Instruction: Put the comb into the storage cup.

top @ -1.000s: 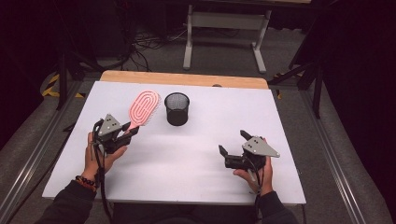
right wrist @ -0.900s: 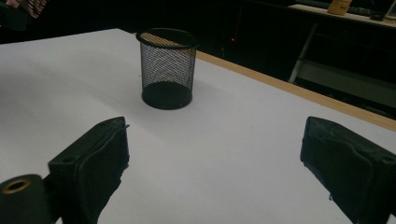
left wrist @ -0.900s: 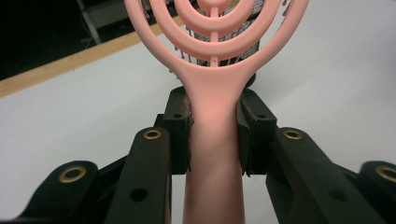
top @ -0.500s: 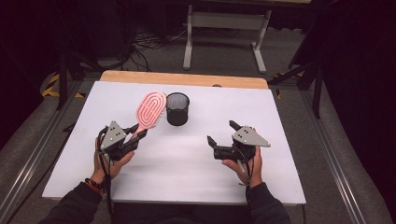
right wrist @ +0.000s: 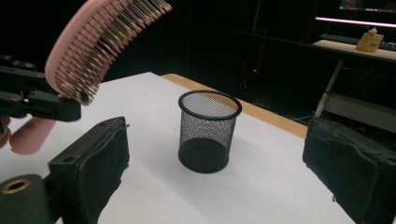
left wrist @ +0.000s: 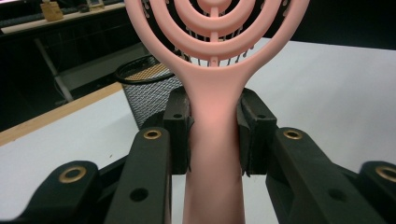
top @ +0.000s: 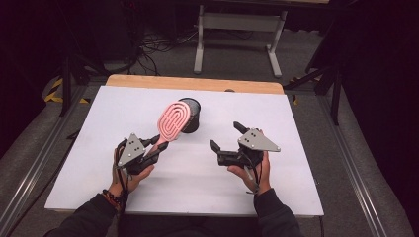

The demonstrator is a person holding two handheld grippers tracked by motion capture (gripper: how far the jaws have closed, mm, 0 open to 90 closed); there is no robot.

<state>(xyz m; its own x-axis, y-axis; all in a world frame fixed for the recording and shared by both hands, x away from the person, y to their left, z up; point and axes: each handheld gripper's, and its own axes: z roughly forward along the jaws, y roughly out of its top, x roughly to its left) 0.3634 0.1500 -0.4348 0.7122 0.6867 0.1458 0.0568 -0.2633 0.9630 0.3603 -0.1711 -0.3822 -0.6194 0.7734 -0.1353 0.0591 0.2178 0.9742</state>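
Hairbrush (top: 173, 121) in your left gripper (top: 148, 148) has come inward and lifted since a second ago, its head now overlapping the mesh cup (top: 191, 116) from above; your right gripper (top: 226, 137) has also moved toward the cup. Your left jaws pinch the pink handle, the long axis tilting up and away toward the cup. Your right jaws stand spread, empty. The close left view crops the brush head.
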